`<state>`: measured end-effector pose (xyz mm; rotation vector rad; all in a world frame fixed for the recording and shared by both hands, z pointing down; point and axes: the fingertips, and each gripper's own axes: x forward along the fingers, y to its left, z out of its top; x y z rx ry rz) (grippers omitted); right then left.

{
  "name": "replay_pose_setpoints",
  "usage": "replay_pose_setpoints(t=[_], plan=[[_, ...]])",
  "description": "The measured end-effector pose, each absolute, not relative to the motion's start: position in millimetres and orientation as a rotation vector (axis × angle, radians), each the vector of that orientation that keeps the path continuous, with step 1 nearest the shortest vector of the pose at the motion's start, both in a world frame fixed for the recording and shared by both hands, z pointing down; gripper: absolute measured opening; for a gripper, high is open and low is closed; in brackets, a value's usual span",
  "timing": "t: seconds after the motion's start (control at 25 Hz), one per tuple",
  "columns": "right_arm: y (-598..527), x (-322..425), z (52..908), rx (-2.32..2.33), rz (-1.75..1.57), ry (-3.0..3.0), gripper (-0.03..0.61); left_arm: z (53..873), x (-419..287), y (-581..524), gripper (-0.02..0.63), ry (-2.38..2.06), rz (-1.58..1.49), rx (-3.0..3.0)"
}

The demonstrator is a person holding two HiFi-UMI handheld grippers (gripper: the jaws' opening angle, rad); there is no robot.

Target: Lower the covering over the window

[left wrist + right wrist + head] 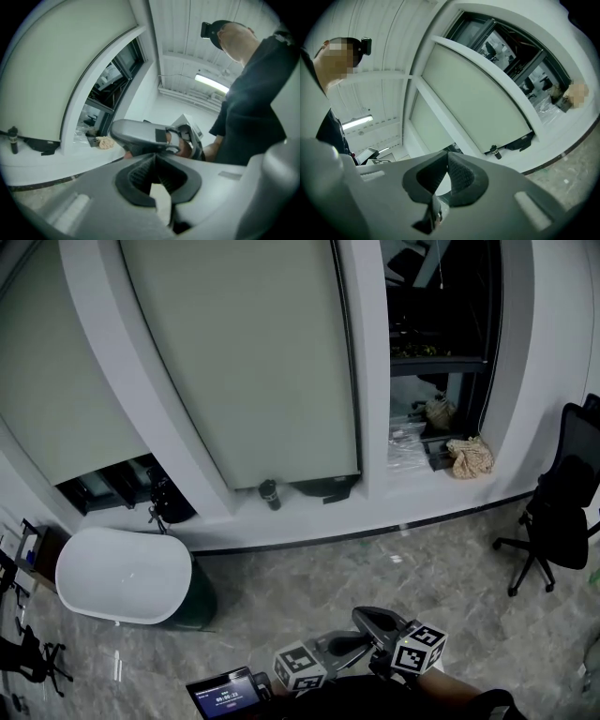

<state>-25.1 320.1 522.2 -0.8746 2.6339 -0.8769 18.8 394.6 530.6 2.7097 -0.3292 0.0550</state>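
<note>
A white window wall (562,343) stands across the floor from both tongs. It has three panes. The pale covering (253,362) on the middle pane is straight ahead of the tongs. It hangs almost to the sill (309,517), leaving a dark strip under its bottom edge. A second covering (56,399), ahead and to the left, stops higher, with a dark gap beneath it. The pane (441,324) ahead and to the right is bare and dark.

Grey marbled floor (375,568) lies between the tongs and the wall. A white oval tub (122,576) stands on it, well to the left of the tongs and close under the left pane. A black office chair (558,512) stands well to their right.

The left tongs (155,159) are together, their ribbed pads meeting with nothing between them. In the left gripper view, the middle covering lies to their left and the person's dark sleeve to their right. The right tongs (446,161) are also together and hold nothing. In the right gripper view, the middle covering rises beyond their tips. The two tongs sit close side by side, low in the head view.

A small lit screen (225,697) sits just to the left of the left tongs. A beige bundle (472,457) rests on the sill under the bare pane. A small dark bottle (270,494) stands upright on the sill, right at the lower edge of the middle covering.
</note>
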Motion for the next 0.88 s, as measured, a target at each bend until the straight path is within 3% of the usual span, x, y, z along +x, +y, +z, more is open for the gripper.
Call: replay_pose_setpoints(t=[0.4, 0.88], plan=[[337.4, 23.9, 552.2, -0.933, -0.999, 2.61, 0.006, 573.0, 9.0, 370.2, 0.0, -0.733, 0.068, 2.423], [352.4, 15.3, 550.2, -0.842, -1.012, 2.656, 0.006, 575.9, 3.5, 378.4, 0.0, -0.772, 0.036, 2.358]])
